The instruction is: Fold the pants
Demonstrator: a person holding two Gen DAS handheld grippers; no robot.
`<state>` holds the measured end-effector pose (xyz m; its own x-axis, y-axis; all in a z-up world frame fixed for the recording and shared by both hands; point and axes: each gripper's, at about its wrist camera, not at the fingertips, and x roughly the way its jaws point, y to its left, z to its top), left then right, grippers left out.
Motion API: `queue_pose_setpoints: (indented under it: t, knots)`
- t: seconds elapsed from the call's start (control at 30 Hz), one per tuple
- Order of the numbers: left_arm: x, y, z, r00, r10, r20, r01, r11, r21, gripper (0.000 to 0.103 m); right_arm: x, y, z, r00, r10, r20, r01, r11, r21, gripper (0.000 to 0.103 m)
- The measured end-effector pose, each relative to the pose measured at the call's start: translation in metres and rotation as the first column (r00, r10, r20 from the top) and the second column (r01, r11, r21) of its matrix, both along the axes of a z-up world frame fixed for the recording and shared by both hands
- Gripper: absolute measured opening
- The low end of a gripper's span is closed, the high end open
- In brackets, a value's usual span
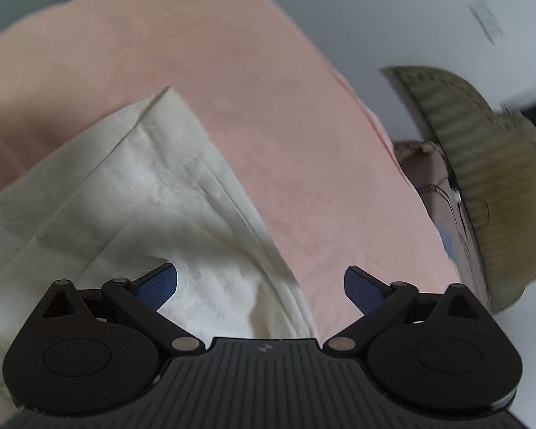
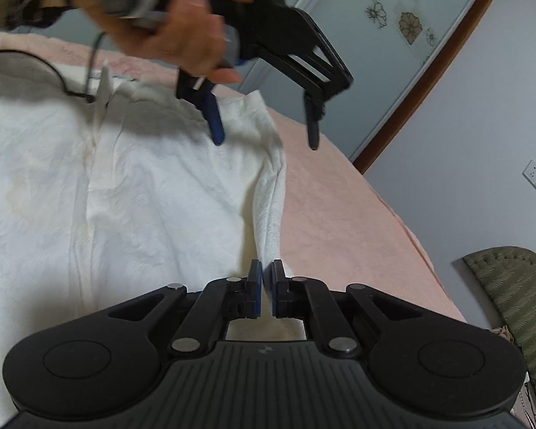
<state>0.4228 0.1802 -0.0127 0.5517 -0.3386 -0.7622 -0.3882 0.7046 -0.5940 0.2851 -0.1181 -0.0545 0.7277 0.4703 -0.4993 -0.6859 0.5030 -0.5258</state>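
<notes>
White pants (image 2: 125,186) lie spread on a pink bed cover (image 2: 339,221). My right gripper (image 2: 267,287) is shut on a pinched edge of the pants, which rises in a ridge from the jaws. My left gripper (image 1: 261,284) is open and empty, hovering just above the pants (image 1: 125,193) near their edge on the pink cover (image 1: 232,89). In the right wrist view the left gripper (image 2: 266,139) hangs open above the far corner of the pants, held by a hand (image 2: 182,25).
The bed edge runs along the right, with grey floor (image 2: 464,143) beyond. An olive ribbed sleeve (image 1: 482,186) is at right. An olive cushion (image 2: 514,293) sits by the bed. A door with flower decals (image 2: 393,10) stands behind.
</notes>
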Motion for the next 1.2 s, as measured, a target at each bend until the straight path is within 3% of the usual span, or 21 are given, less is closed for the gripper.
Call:
queue_pose_setpoints:
  t: [0.03,0.07,0.13,0.17,0.2,0.27,0.47,0.57,0.67,0.8,0.87,0.9,0.93,1.03,1.13,1.2]
  knots:
    - [0.001,0.004,-0.003,1.0,0.018,0.002,-0.018,1.0,-0.024,0.094,-0.001,0.0,-0.003,1.0,0.004,0.001,-0.004,1.0,-0.004,0.005]
    - [0.001,0.005,-0.004,1.0,0.023,0.009,-0.023,0.999,-0.035,0.082,-0.002,0.0,-0.004,1.0,0.006,0.003,-0.006,1.0,-0.007,0.005]
    - [0.0,0.006,-0.005,1.0,0.009,-0.003,-0.009,1.0,-0.013,0.049,-0.005,-0.001,-0.004,1.0,0.005,0.002,-0.005,1.0,-0.003,0.005]
    - [-0.002,0.006,-0.005,1.0,-0.005,-0.008,0.005,1.0,-0.007,0.025,-0.006,-0.002,-0.003,1.0,0.004,0.0,-0.004,1.0,-0.001,0.005]
    - [-0.006,0.006,-0.006,1.0,-0.008,0.002,0.008,1.0,-0.014,0.013,-0.005,-0.003,-0.003,1.0,0.001,0.0,-0.001,1.0,0.003,0.005]
    - [-0.024,0.006,-0.003,0.998,0.01,0.059,-0.008,1.0,-0.021,0.007,-0.007,-0.004,-0.002,1.0,-0.003,-0.004,0.003,1.0,0.009,0.005]
    - [-0.099,-0.008,0.025,0.972,-0.062,0.225,0.041,0.994,0.1,0.005,-0.018,-0.024,0.005,0.995,-0.086,0.046,0.086,0.996,0.012,0.007]
    - [-0.139,-0.011,0.033,0.951,-0.087,0.297,0.056,0.992,0.112,0.004,-0.019,-0.042,0.002,0.985,-0.157,0.066,0.159,0.987,-0.027,0.007]
    - [-0.174,-0.019,0.036,0.933,-0.108,0.344,0.064,0.989,0.135,0.003,-0.018,-0.059,0.004,0.974,-0.221,0.056,0.222,0.975,-0.01,0.012]
    - [-0.217,-0.031,0.042,0.902,-0.138,0.408,0.048,0.973,0.224,0.003,-0.024,-0.066,0.005,0.958,-0.261,0.117,0.265,0.964,-0.017,0.062]
    - [-0.229,-0.035,0.041,0.894,-0.149,0.421,0.054,0.972,0.23,0.003,-0.027,-0.067,0.003,0.961,-0.253,0.111,0.259,0.965,-0.037,0.06]
    - [-0.233,-0.036,0.039,0.896,-0.147,0.418,0.054,0.973,0.224,0.003,-0.028,-0.067,0.003,0.962,-0.26,0.078,0.264,0.964,-0.038,0.044]
    - [-0.235,-0.035,0.036,0.9,-0.145,0.412,0.058,0.974,0.218,0.003,-0.029,-0.067,0.004,0.964,-0.261,0.043,0.263,0.964,-0.031,0.017]
    - [-0.234,-0.028,0.027,0.915,-0.12,0.386,0.051,0.982,0.184,0.013,-0.051,-0.066,0.008,0.968,-0.245,0.048,0.247,0.969,-0.022,0.008]
    - [-0.235,-0.015,0.016,0.925,-0.041,0.378,-0.012,0.991,0.136,0.023,-0.078,-0.067,0.015,0.975,-0.213,0.055,0.214,0.977,-0.011,0.008]
    - [-0.235,-0.007,0.012,0.92,0.011,0.391,-0.057,0.993,0.106,0.044,-0.093,-0.066,0.015,0.979,-0.194,0.058,0.195,0.98,-0.024,0.008]
